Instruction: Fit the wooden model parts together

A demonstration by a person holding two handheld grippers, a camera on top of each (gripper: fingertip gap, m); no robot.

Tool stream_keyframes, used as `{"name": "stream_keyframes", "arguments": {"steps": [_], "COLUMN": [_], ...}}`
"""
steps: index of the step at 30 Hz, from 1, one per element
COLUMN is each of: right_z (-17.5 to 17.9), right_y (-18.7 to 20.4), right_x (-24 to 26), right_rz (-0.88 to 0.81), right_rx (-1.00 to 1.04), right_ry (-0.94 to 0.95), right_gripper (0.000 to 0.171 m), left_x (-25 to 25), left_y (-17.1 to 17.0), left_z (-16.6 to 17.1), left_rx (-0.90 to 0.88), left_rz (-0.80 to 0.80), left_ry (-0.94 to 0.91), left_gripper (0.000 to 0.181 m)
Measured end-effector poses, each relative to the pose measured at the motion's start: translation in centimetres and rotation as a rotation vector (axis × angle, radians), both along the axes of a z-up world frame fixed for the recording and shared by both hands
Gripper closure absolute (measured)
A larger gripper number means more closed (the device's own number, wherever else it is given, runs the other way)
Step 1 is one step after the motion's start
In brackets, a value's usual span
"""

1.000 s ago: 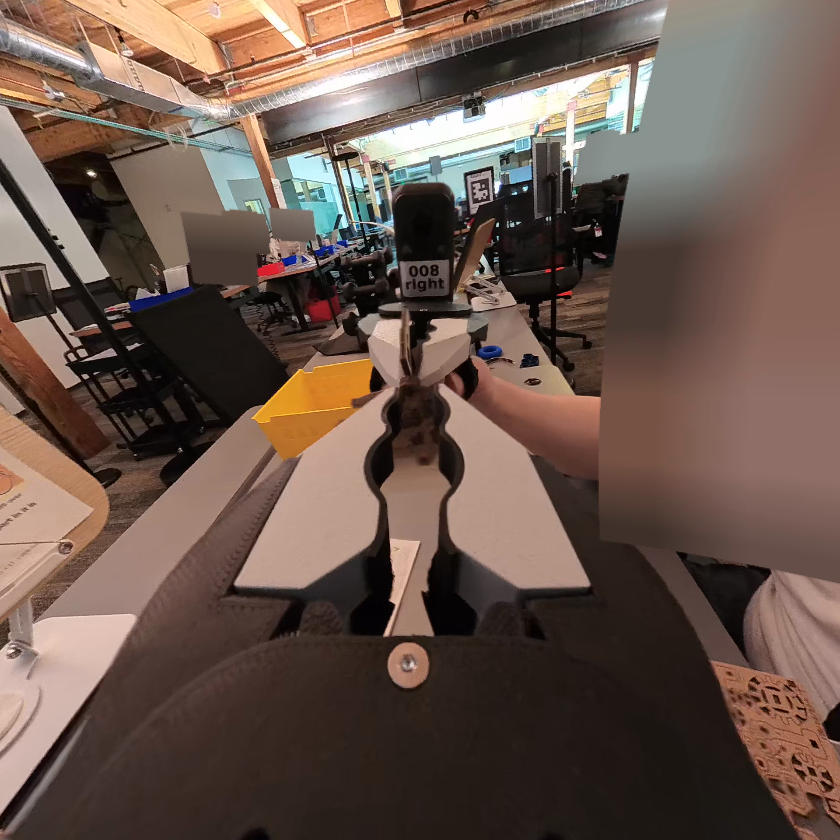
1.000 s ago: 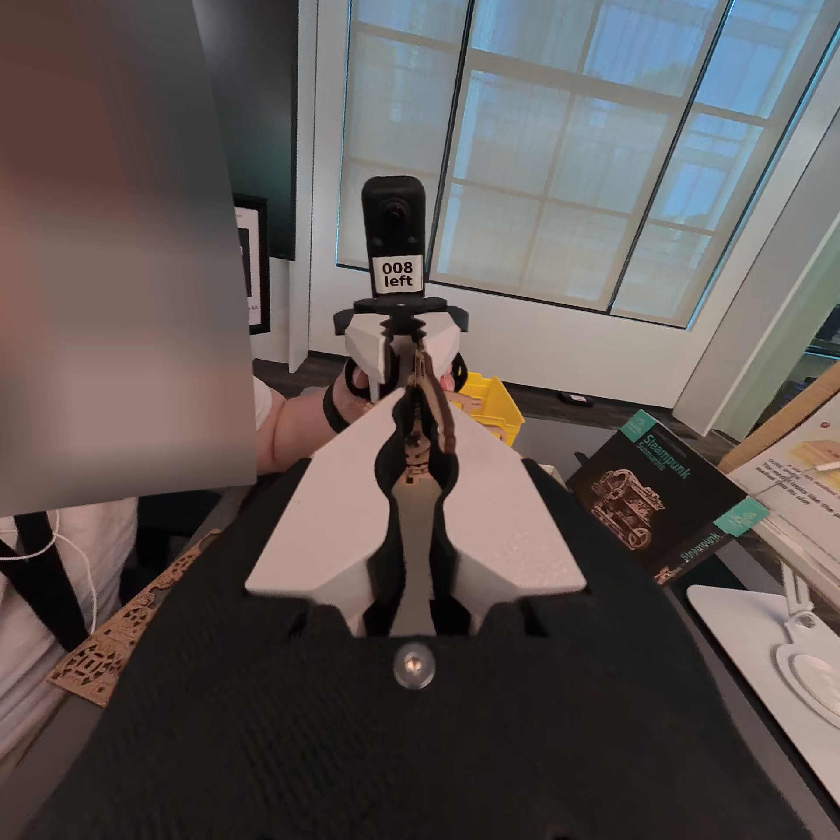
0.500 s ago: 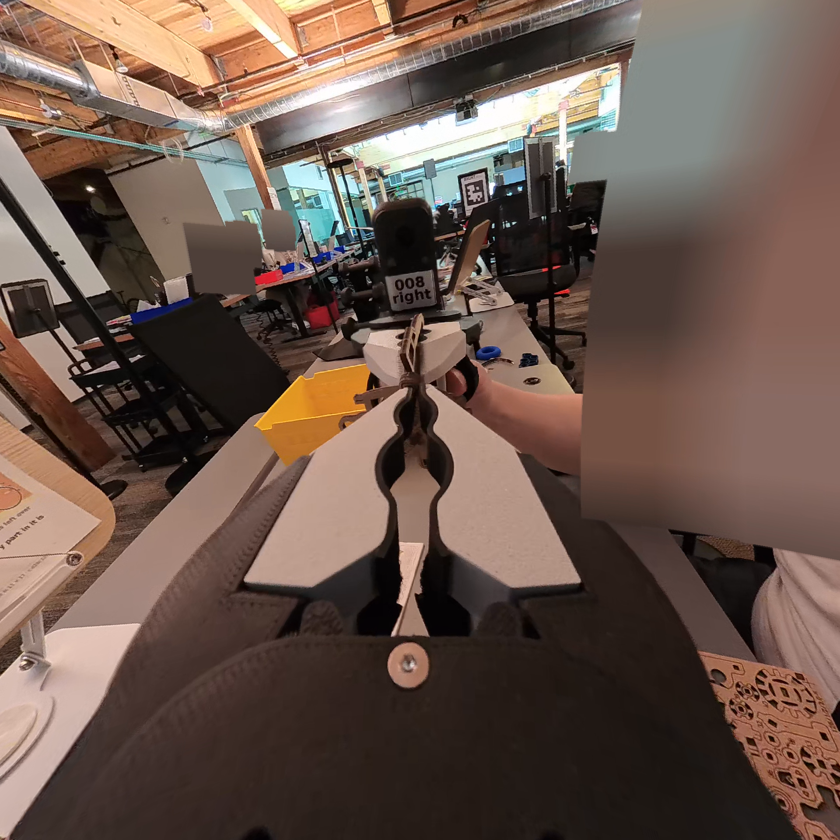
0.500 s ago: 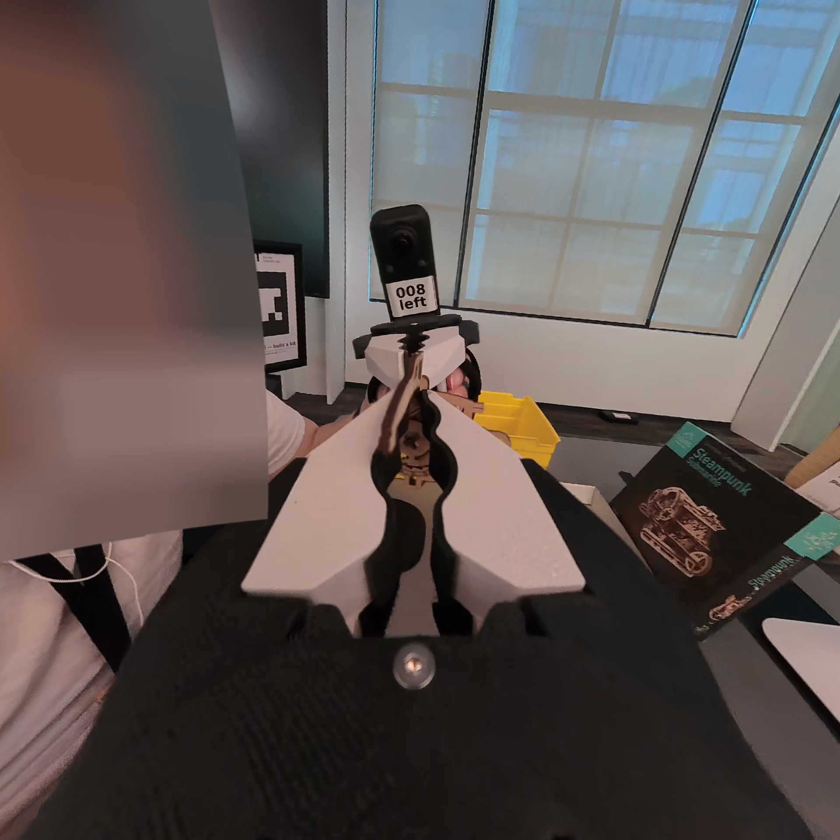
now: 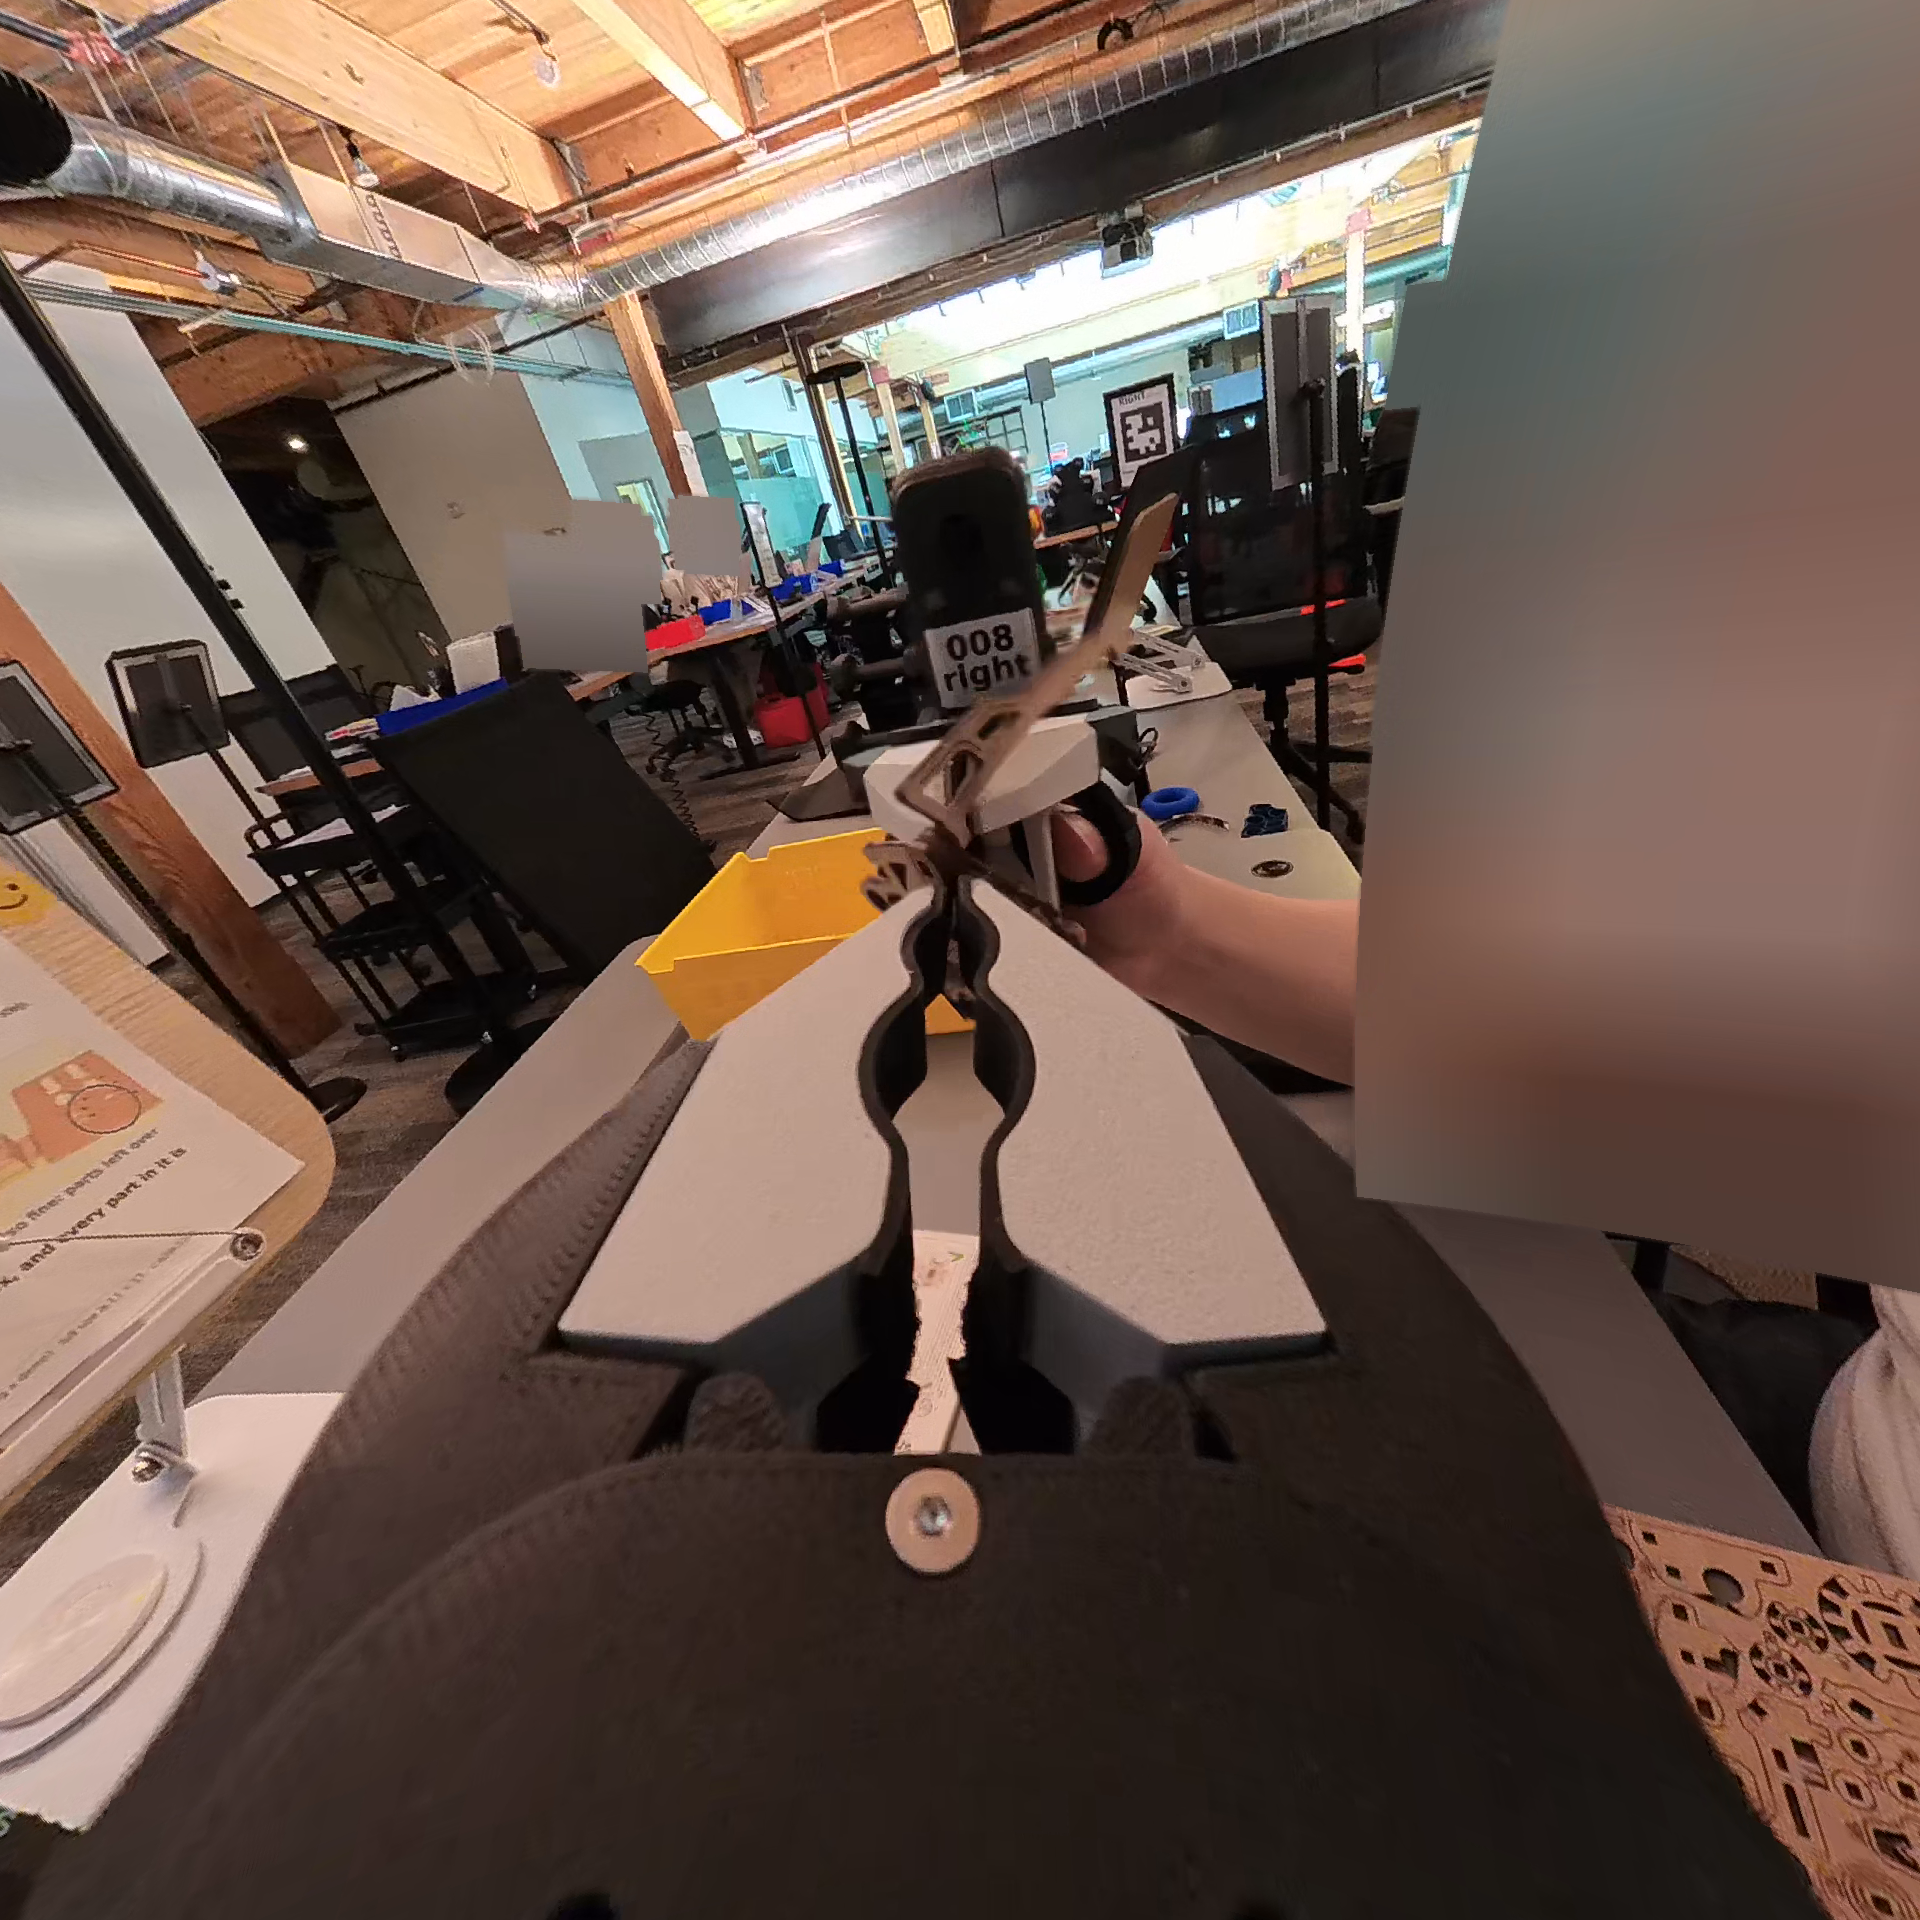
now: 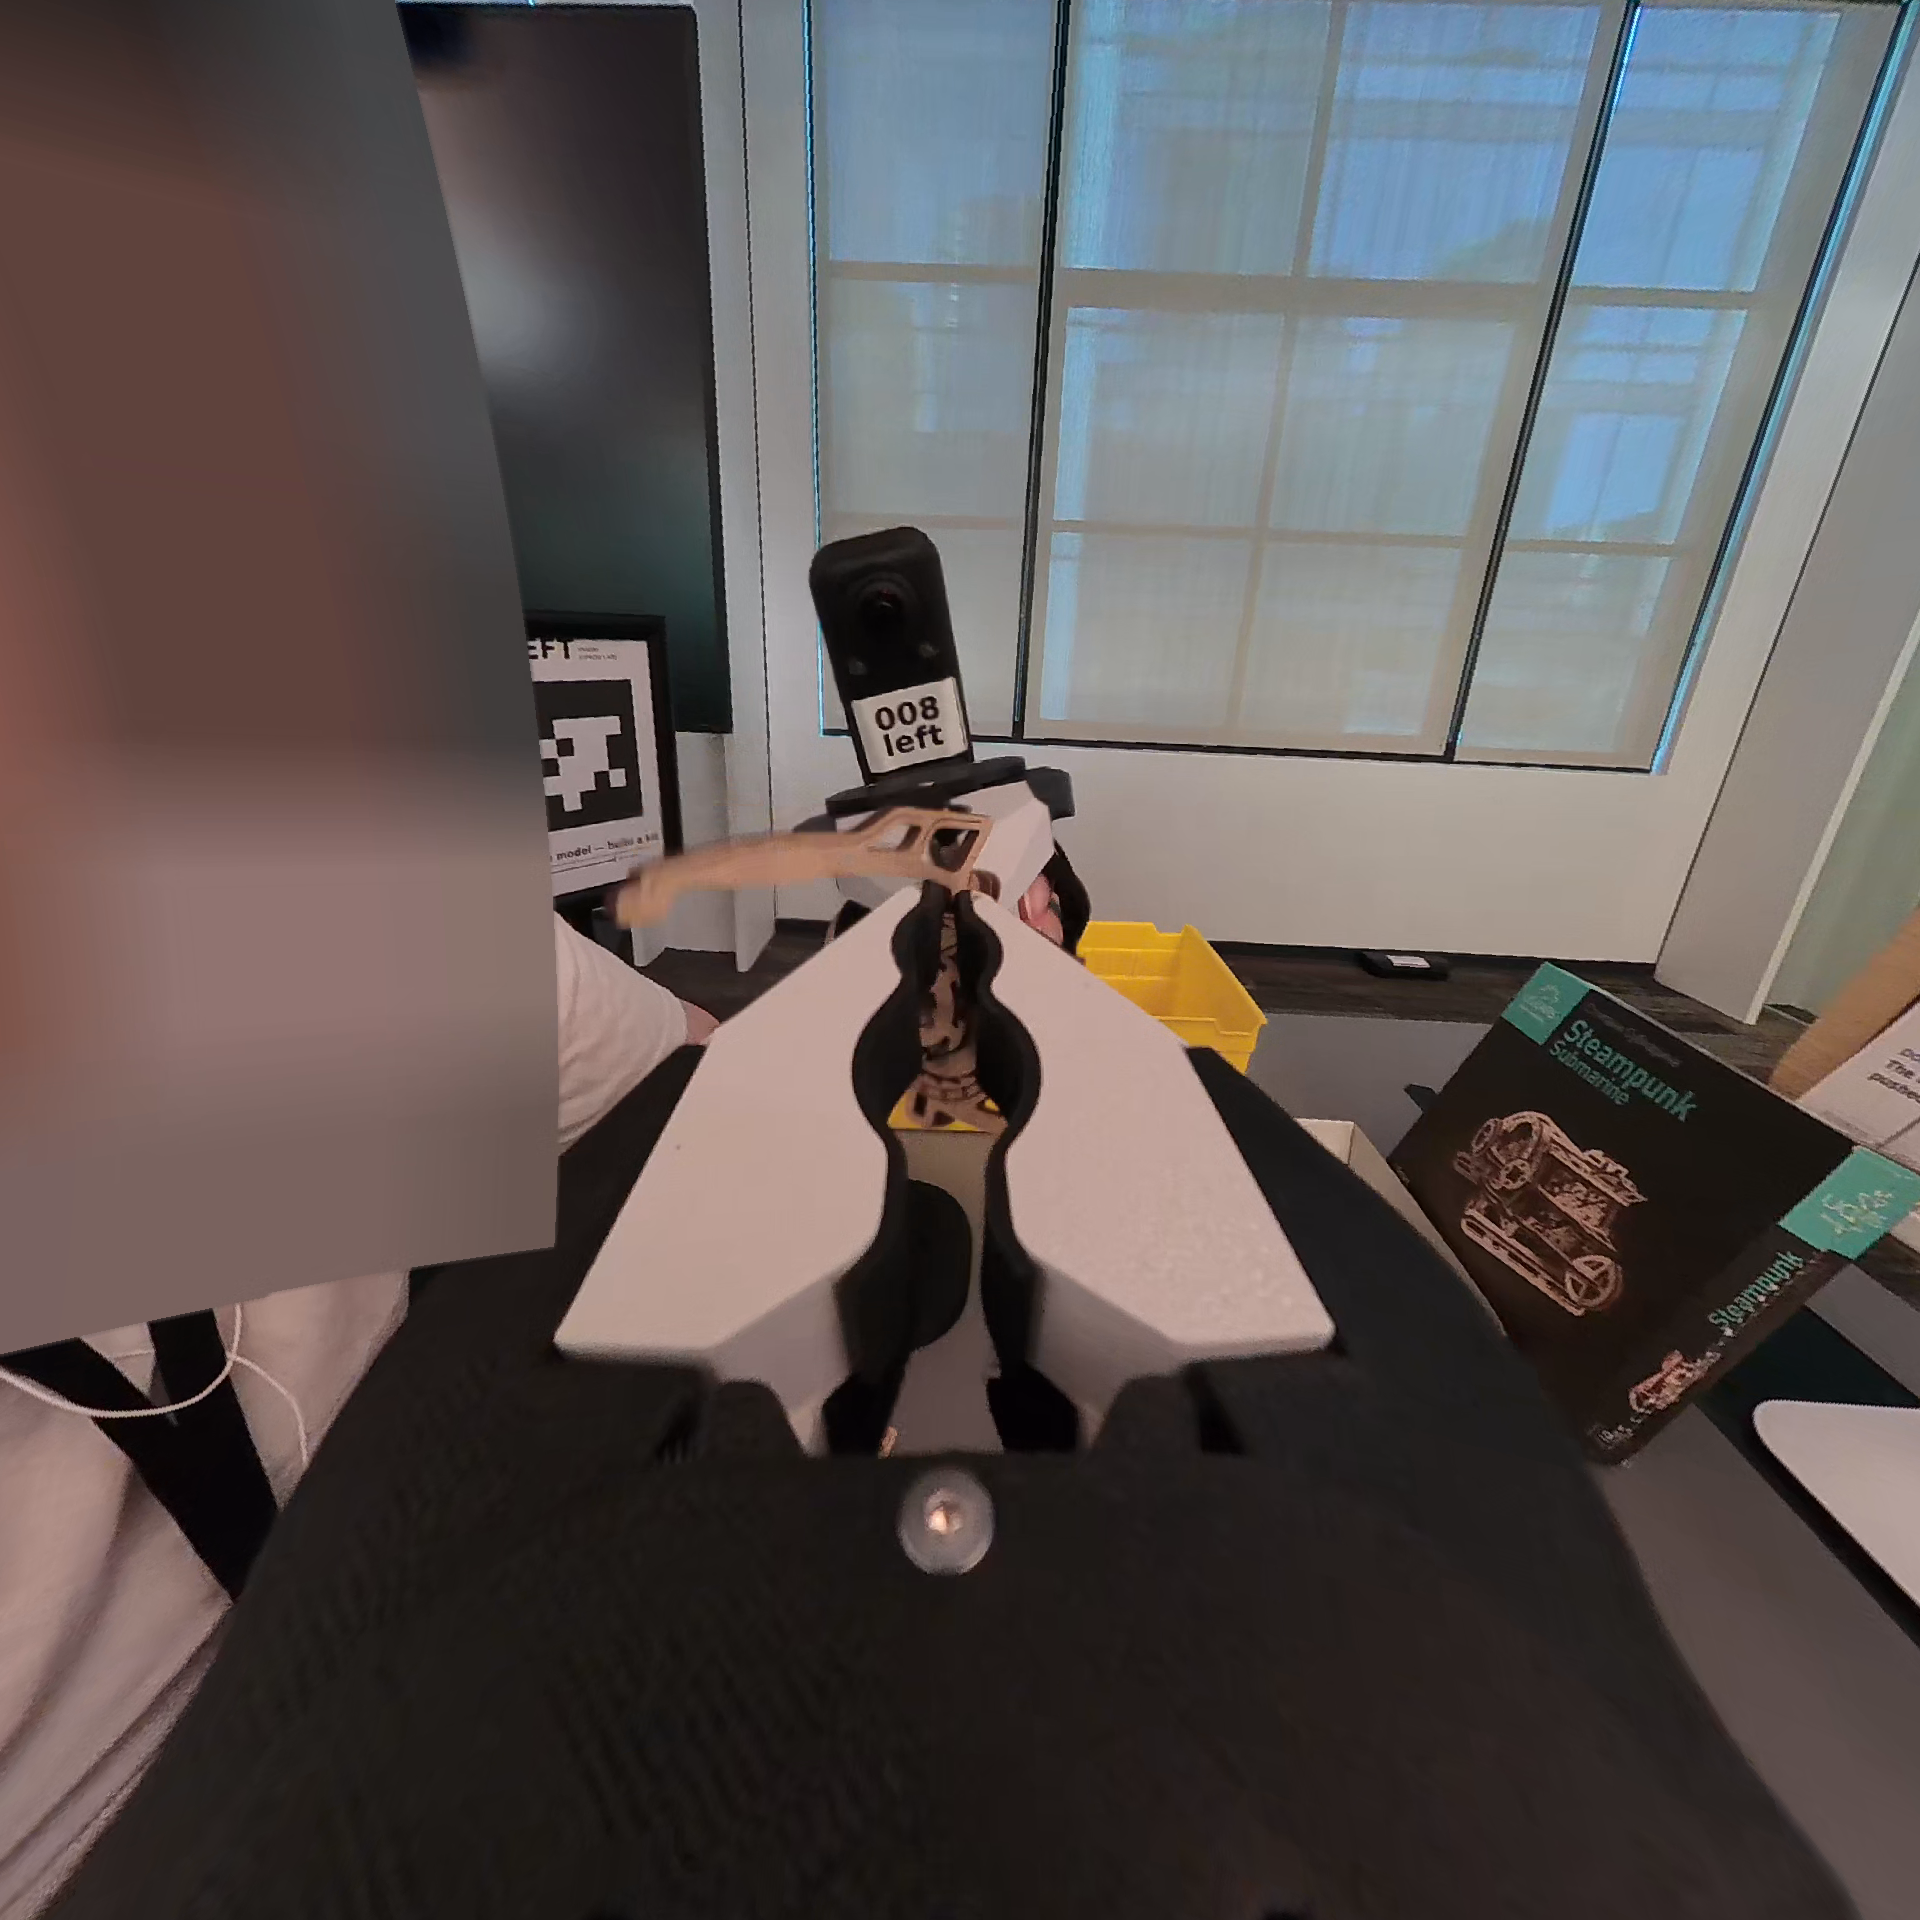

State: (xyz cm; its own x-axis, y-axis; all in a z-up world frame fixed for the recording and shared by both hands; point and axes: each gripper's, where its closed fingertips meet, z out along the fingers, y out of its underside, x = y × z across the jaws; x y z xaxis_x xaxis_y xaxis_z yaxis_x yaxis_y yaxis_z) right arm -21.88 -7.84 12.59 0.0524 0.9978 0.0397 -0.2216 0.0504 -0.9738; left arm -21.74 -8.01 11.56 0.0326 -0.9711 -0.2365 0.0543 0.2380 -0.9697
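Note:
Both grippers are held up above the table, tip to tip, with wooden model parts between them. My left gripper [image 5: 948,902] is shut on a small toothed wooden part [image 5: 902,871]. My right gripper [image 6: 951,906] is shut on a patterned wooden part [image 6: 943,1023] that lies between its fingers. A long flat wooden arm [image 5: 1112,597] sticks out from where the parts meet. It slants up and right in the left wrist view, and points left, nearly level and blurred, in the right wrist view [image 6: 769,864]. Which gripper holds the arm I cannot tell. Each gripper shows in the other's view: the right one [image 5: 987,774], the left one [image 6: 1003,831].
A yellow bin [image 5: 764,935] stands on the grey table [image 5: 540,1174] below the grippers and shows in the right wrist view too [image 6: 1179,987]. A black kit box [image 6: 1621,1195] leans at the right. A laser-cut wooden sheet [image 5: 1787,1683] lies near the person. An instruction sheet on a stand [image 5: 104,1195] is at the left.
The long wooden arm has swung from upright to slanting toward the person. Both grippers stay shut, tip to tip, and have shifted slightly.

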Motion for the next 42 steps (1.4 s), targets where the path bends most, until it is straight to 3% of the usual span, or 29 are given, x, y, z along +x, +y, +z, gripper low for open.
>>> {"name": "stream_keyframes", "arguments": {"steps": [1,7,9,15,19,27,30,42], "right_z": [0.0,-0.1,-0.5,-0.8,0.0,-0.3,-0.1,-1.1], "right_y": [0.1,0.8,0.9,0.7,1.0,0.7,0.5,0.9], "right_x": [0.0,-0.1,-0.3,-0.4,0.2,-0.3,-0.3,-0.2], "right_rz": [-0.01,-0.049,-0.052,-0.043,-0.012,0.012,0.016,-0.001], "right_rx": [0.001,-0.02,-0.019,-0.014,-0.077,-0.085,-0.073,-0.058], "right_ry": [-0.003,-0.001,-0.025,-0.049,0.021,0.018,0.026,-0.067], "right_gripper": [0.17,0.162,0.171,0.171,0.171,0.171,0.171,0.168], "left_x": [-0.1,0.1,0.2,0.0,-0.3,1.1,1.2,0.9], "left_y": [0.1,0.3,0.2,0.3,0.9,0.8,0.2,0.4], "left_z": [0.1,-0.1,-0.2,0.0,0.4,-1.8,-1.7,-1.6], "left_rx": [-0.003,0.005,0.017,0.029,0.03,-0.016,-0.031,-0.04], "left_rz": [0.005,0.021,0.028,0.038,0.063,0.023,-0.026,-0.021], "left_ry": [-0.006,-0.002,0.002,-0.005,-0.024,0.059,0.049,0.055], "left_gripper": [0.181,0.181,0.181,0.18,0.168,0.164,0.174,0.175]}}
